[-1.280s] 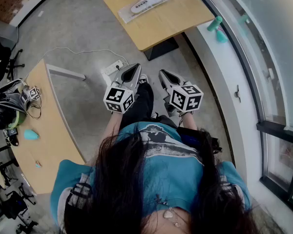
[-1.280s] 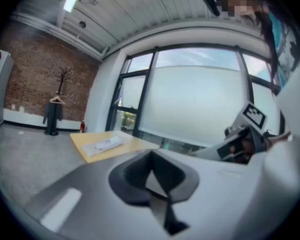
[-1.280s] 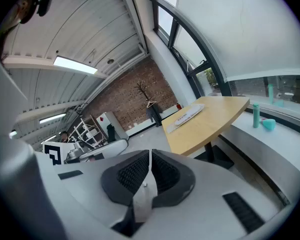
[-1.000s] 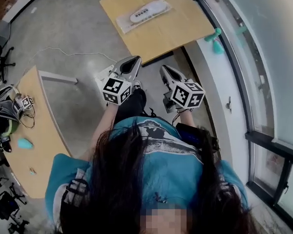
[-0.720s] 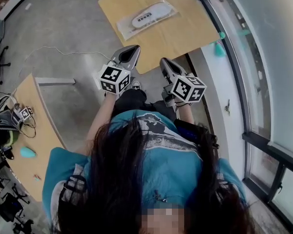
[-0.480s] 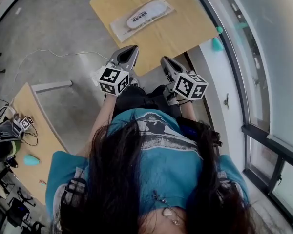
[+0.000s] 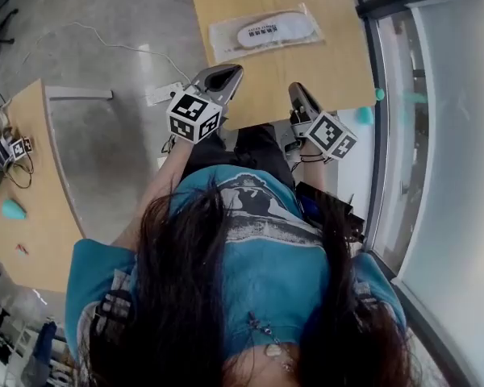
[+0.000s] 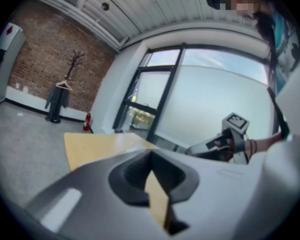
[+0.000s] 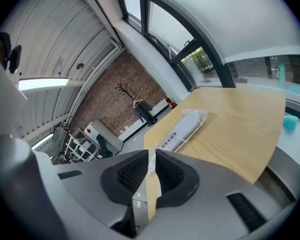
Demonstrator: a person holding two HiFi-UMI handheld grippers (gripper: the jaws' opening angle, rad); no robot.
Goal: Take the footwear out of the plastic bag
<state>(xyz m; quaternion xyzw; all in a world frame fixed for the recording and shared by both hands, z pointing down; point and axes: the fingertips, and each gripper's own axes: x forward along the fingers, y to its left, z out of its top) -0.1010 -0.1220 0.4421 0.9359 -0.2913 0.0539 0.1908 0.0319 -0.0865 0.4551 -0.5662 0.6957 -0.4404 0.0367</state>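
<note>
A clear plastic bag (image 7: 266,32) with a white flat slipper inside lies on the far part of the wooden table (image 7: 339,63). The right gripper view shows the bag (image 9: 182,129) ahead, resting on the table top (image 9: 240,129). My left gripper (image 7: 226,76) hovers over the table's near edge, shut and empty, short of the bag. At the near right edge my right gripper (image 7: 297,93) is also shut with nothing in it. In their own views the left gripper (image 8: 151,159) and the right gripper (image 9: 151,156) show jaws together. The table (image 8: 100,143) fills the left gripper view.
A second desk (image 7: 32,176) with cables and a teal object (image 7: 14,208) stands at the left. A power strip (image 7: 163,93) and cord lie on the floor. The window sill at the right bears a teal thing (image 7: 363,115). A coat stand (image 8: 60,91) stands by the brick wall.
Both grippers have travelled forward to the table's near edge, still shut. The table and bag now sit closer and more squarely ahead.
</note>
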